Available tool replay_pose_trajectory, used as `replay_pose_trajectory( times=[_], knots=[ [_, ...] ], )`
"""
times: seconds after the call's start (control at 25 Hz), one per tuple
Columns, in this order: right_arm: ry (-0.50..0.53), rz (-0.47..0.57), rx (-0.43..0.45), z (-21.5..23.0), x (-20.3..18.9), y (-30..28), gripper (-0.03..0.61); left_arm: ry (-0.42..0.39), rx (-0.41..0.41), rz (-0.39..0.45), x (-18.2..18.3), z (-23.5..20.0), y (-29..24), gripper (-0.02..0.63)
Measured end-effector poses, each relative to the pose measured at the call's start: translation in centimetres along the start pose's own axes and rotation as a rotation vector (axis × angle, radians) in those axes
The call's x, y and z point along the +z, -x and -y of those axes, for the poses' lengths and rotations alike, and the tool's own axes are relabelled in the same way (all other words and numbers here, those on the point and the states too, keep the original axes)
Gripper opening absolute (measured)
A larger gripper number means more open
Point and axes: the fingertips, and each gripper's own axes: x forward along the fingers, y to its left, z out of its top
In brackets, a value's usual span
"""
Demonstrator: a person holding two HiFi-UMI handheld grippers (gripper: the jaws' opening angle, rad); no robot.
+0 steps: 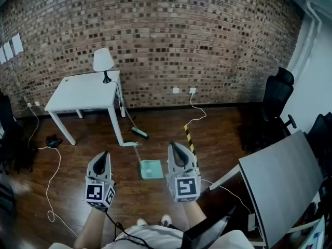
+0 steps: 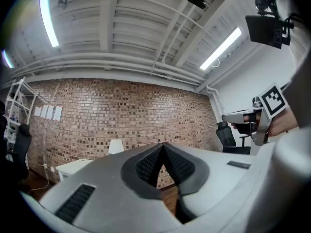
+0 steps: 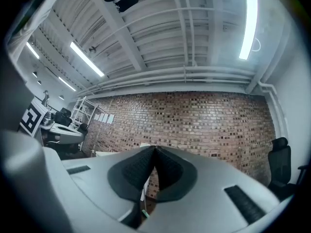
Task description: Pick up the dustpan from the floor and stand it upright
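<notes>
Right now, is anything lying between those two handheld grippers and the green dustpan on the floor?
Nothing visible does. The dustpan lies flat on the wooden floor, framed by the left gripper and right gripper, both shut and empty. The broom rests beyond it, by the table.

Open wood floor (image 1: 218,134) ahead, round dustpan (image 1: 151,168). White table (image 1: 83,95) blocks far left; broom (image 1: 138,132) leans at its leg. Grey desk (image 1: 282,180) crowds near right. White cable (image 1: 48,190) loops over left floor.
</notes>
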Motion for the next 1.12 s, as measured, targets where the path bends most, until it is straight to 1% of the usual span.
replay_pose_trajectory(
  times=[0.12, 0.24, 0.36, 0.48, 0.64, 0.76, 0.96, 1.12],
  knots=[
    [-0.005, -0.033, -0.008, -1.0, -0.2, 0.2, -0.017, -0.021, -0.023, -0.009, -0.5, -0.5, 0.6, -0.005],
    [-0.013, -0.08, -0.037, -1.6, -1.7, 1.5, -0.017, -0.01, -0.059, -0.065, -2.3, -0.5, 1.9, -0.005],
    [-0.014, -0.083, -0.069, -1.5, -2.3, 3.0, -0.017, -0.019, -0.076, -0.099, -3.9, -0.5, 3.2, -0.005],
    [-0.039, -0.102, -0.086, -1.6, -2.4, 5.5, -0.017, 0.003, -0.082, -0.111, -4.2, 0.6, 5.0, -0.005],
    [-0.089, -0.111, -0.123, -1.9, -2.2, 9.2, -0.017, 0.013, -0.088, -0.116, -3.7, 2.5, 8.4, -0.005],
    [-0.101, -0.1, -0.119, -2.2, -1.4, 13.1, -0.017, 0.026, -0.077, -0.116, -3.4, 5.0, 11.7, -0.005],
    [-0.124, -0.095, -0.115, -1.4, -1.2, 21.4, -0.017, 0.004, -0.049, -0.1, -2.9, 10.7, 18.1, -0.005],
    [-0.099, -0.093, -0.094, -1.3, 0.0, 29.1, -0.017, 0.016, -0.026, -0.112, -2.1, 15.3, 24.2, -0.005]
  ],
)
